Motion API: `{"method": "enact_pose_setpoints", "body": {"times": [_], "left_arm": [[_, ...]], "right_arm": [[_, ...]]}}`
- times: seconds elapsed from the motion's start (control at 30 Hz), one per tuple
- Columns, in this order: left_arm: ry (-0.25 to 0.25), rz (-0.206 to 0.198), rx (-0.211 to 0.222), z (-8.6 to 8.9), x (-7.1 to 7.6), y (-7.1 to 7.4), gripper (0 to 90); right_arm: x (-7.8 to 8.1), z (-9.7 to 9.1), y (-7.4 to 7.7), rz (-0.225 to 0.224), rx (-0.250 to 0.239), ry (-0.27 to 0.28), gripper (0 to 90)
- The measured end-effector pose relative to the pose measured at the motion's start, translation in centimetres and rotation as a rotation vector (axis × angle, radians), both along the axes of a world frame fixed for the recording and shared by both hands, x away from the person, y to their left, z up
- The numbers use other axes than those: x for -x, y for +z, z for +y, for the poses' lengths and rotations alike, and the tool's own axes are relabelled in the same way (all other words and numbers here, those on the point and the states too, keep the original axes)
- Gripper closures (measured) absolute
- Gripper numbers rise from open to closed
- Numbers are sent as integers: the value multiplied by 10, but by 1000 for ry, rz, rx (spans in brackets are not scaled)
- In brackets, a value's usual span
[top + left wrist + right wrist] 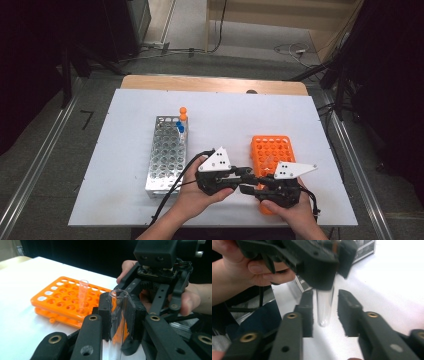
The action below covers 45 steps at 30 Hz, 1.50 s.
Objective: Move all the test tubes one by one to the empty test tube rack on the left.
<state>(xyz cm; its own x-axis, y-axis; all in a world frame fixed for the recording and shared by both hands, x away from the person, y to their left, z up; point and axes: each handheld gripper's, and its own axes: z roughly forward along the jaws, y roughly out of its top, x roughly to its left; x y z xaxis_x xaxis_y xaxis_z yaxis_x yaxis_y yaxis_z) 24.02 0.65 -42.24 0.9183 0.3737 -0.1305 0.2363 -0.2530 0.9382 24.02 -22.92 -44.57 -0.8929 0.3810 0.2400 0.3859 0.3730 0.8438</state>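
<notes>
A clear uncapped test tube (117,315) stands upright between the pads of my left gripper (119,312), which is shut on its upper part. In the right gripper view the tube's rounded bottom (324,307) hangs between the jaws of my right gripper (325,312); a gap shows on each side, so the right gripper is open. The left gripper (334,267) grips the tube from above there. In the high view both grippers, left (248,173) and right (245,189), meet tip to tip at the near end of the orange rack (270,150).
One clear tube (82,295) stands in the orange rack (57,300). A metal rack (167,152) lies left of the hands, with orange-capped and blue-capped tubes (182,120) at its far end. The table's front edge (210,225) is close under the forearms.
</notes>
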Motion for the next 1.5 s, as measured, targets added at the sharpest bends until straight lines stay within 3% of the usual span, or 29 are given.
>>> {"method": "enact_pose_setpoints", "body": {"times": [0.27, 0.33, 0.5, 0.97, 1.33, 1.5], "left_arm": [[70, -15, 18, 22, -5, 7, 772], [95, -18, 28, 31, -7, 10, 772], [175, -27, 55, 56, -12, 15, 772], [398, -53, 101, 123, -27, 21, 772], [548, -104, 96, 144, -35, 10, 772], [577, -115, 104, 147, -39, 2, 772]], "right_arm": [[1, -4, 5, -31, -4, -23, 274], [1, -4, 6, -40, 3, -33, 152], [-2, -11, 7, -47, -9, -64, 2], [-6, -31, 11, -83, -10, -136, 0], [-9, -49, 11, -93, -11, -193, 0], [-12, -58, 10, -91, -9, -217, 0]]}}
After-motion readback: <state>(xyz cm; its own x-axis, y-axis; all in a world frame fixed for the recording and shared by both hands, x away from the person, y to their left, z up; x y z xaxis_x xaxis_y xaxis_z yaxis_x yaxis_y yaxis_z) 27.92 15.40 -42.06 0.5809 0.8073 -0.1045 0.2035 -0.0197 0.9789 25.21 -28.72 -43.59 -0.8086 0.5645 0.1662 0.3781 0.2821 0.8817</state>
